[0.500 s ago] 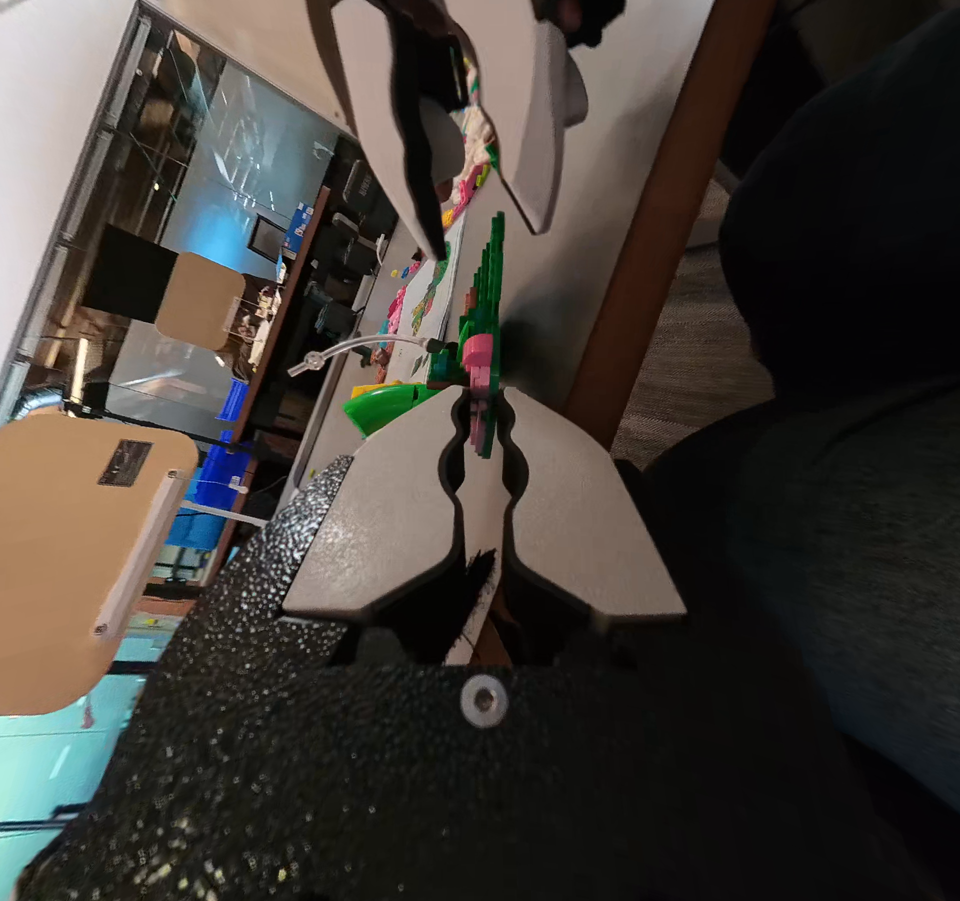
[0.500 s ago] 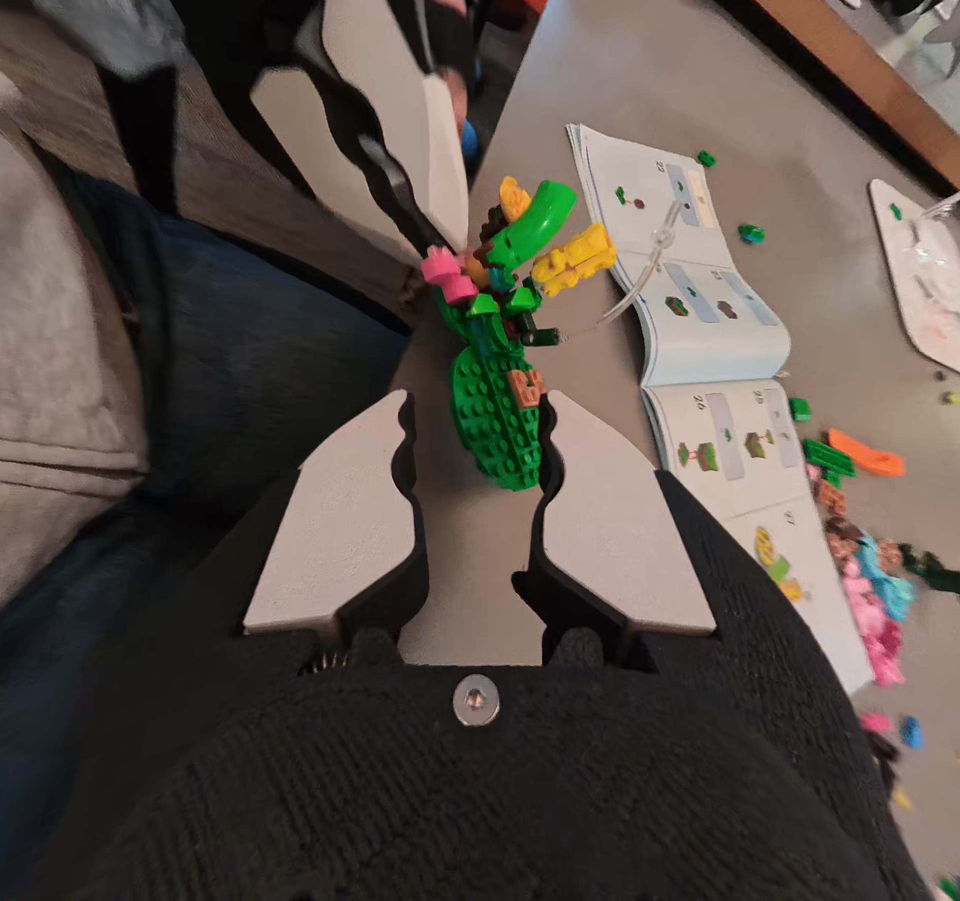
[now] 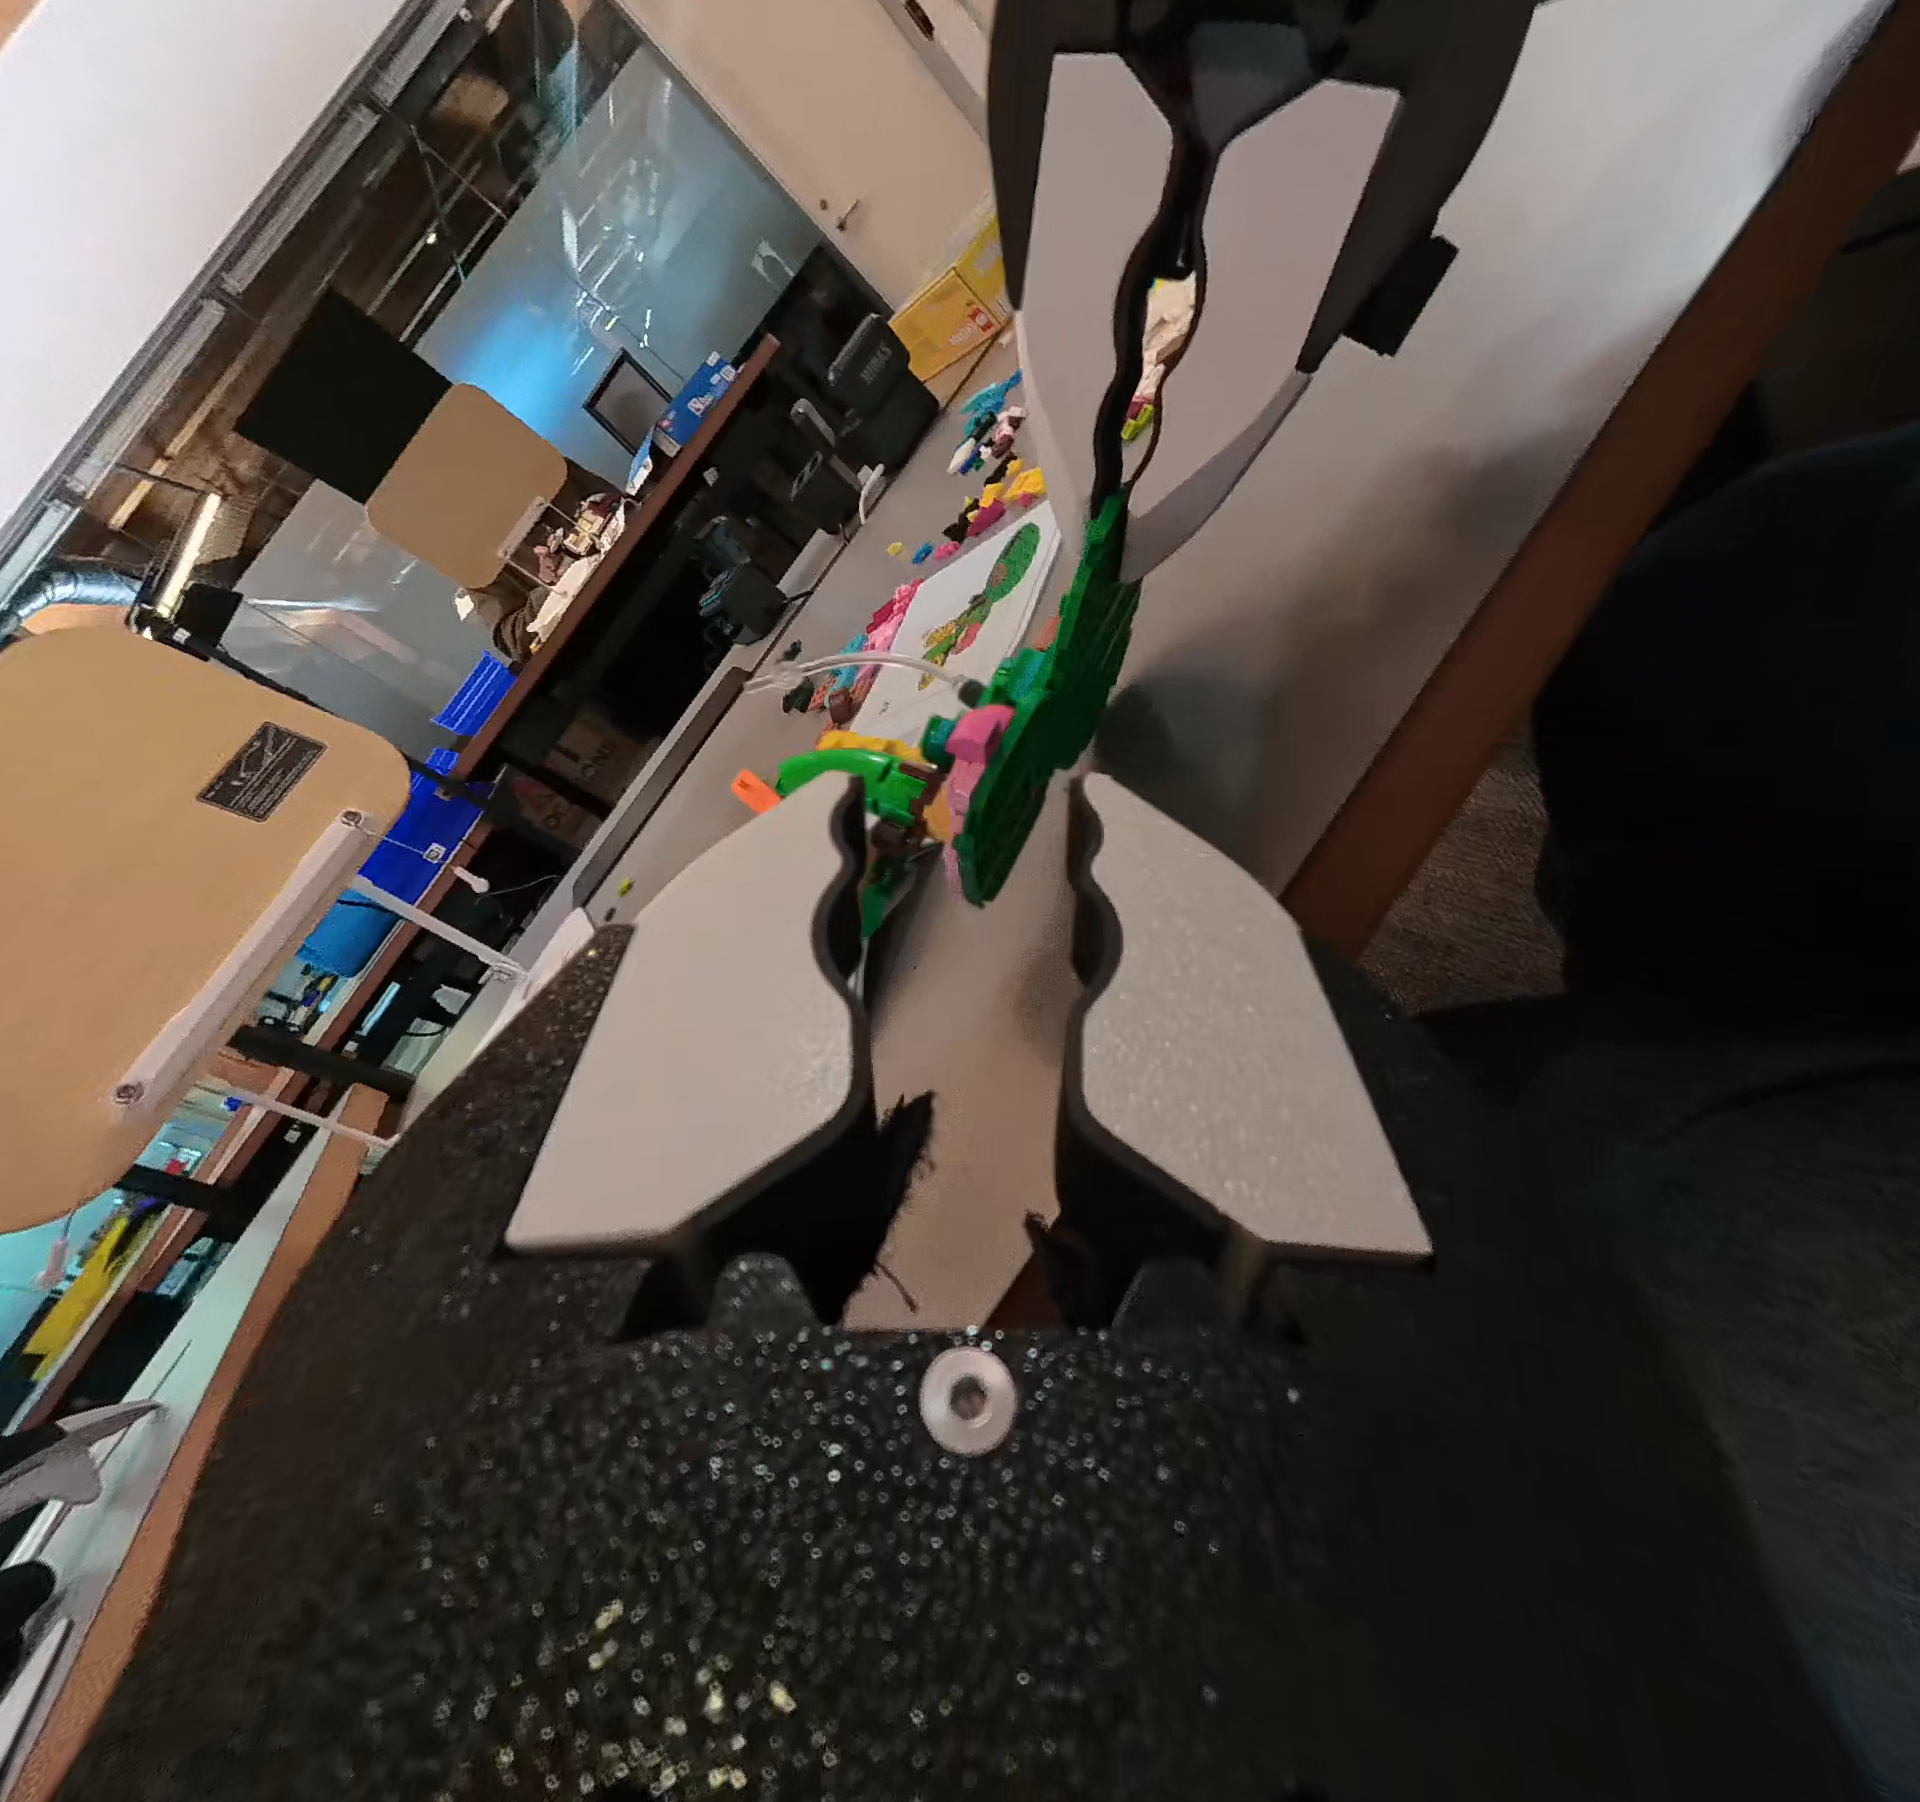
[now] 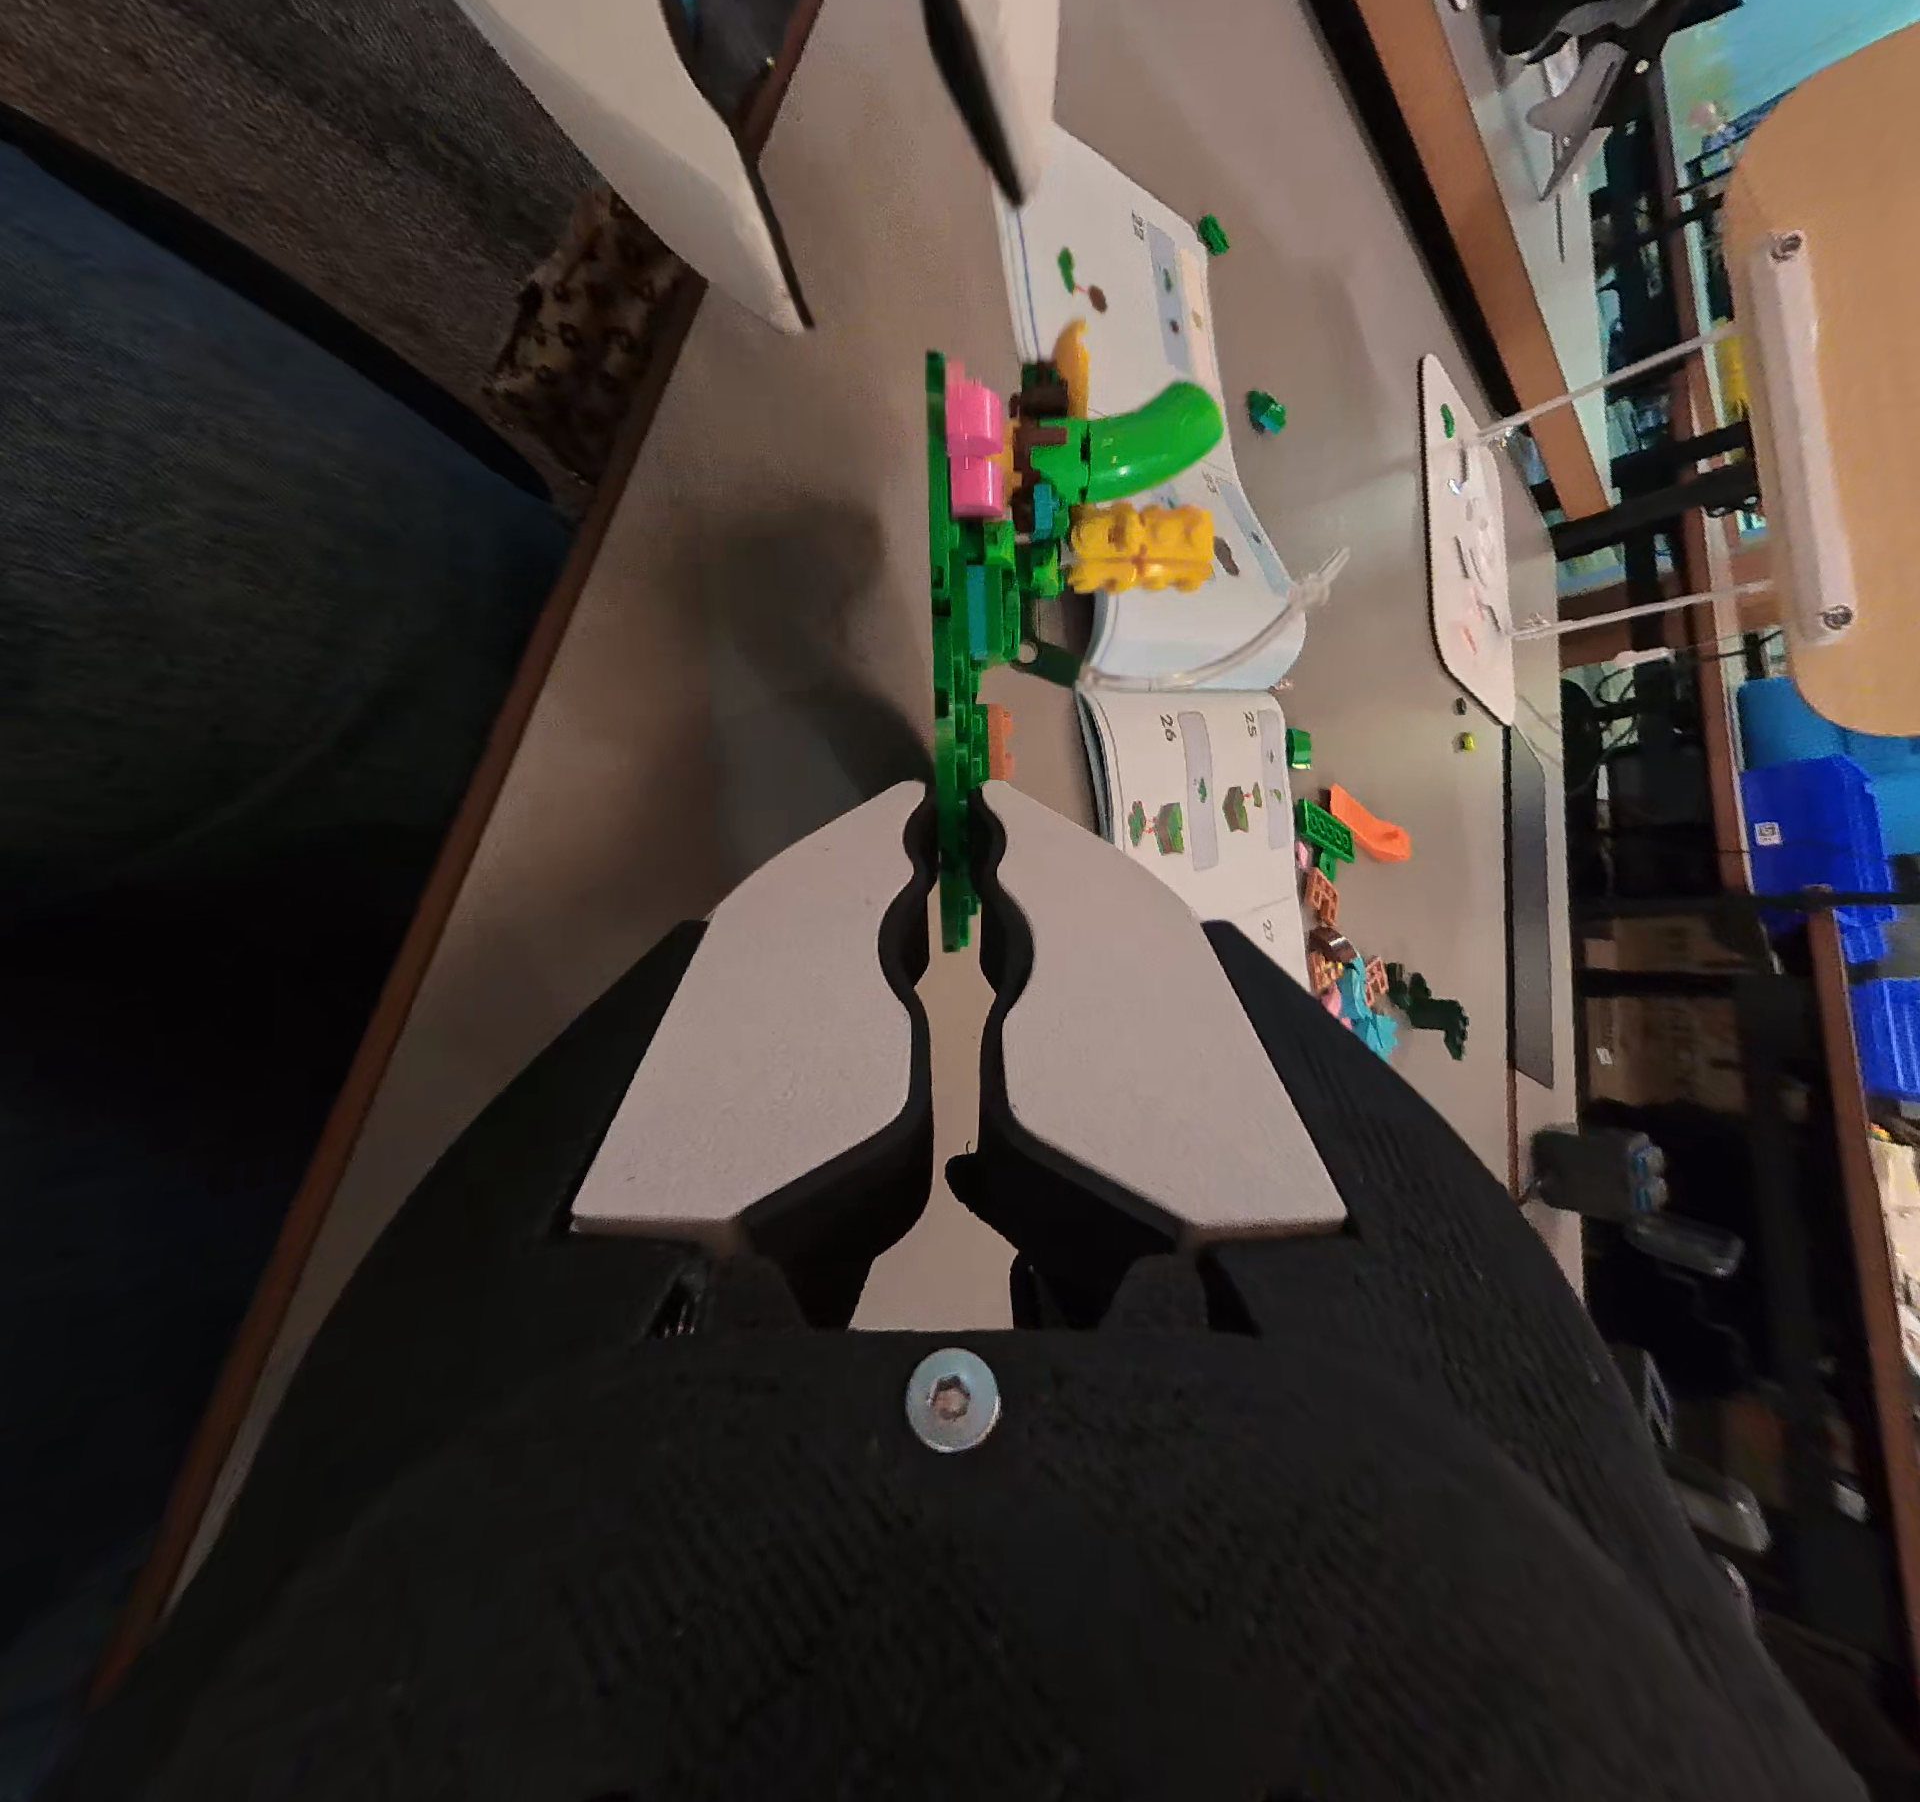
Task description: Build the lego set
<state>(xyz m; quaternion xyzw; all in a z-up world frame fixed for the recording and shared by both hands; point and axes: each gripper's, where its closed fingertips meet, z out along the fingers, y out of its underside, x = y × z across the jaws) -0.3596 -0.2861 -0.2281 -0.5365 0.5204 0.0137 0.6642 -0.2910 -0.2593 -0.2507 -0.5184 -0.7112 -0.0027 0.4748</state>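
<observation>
Brick model (image 4: 961,609), held on edge near the table's (image 4: 665,672) front edge, is pinched at its green baseplate by the right gripper (image 4: 954,807), long axis running straight ahead, while the left gripper (image 3: 966,807) stands spread, apparently just clear of the far end.

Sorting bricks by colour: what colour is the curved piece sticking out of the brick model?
Bright green; the curved piece shows best in the right wrist view.

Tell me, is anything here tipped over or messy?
Yes. The green brick model stands on its edge instead of lying flat, pinched at one end by the right gripper. Loose bricks lie scattered beside the open booklet on the table.
</observation>
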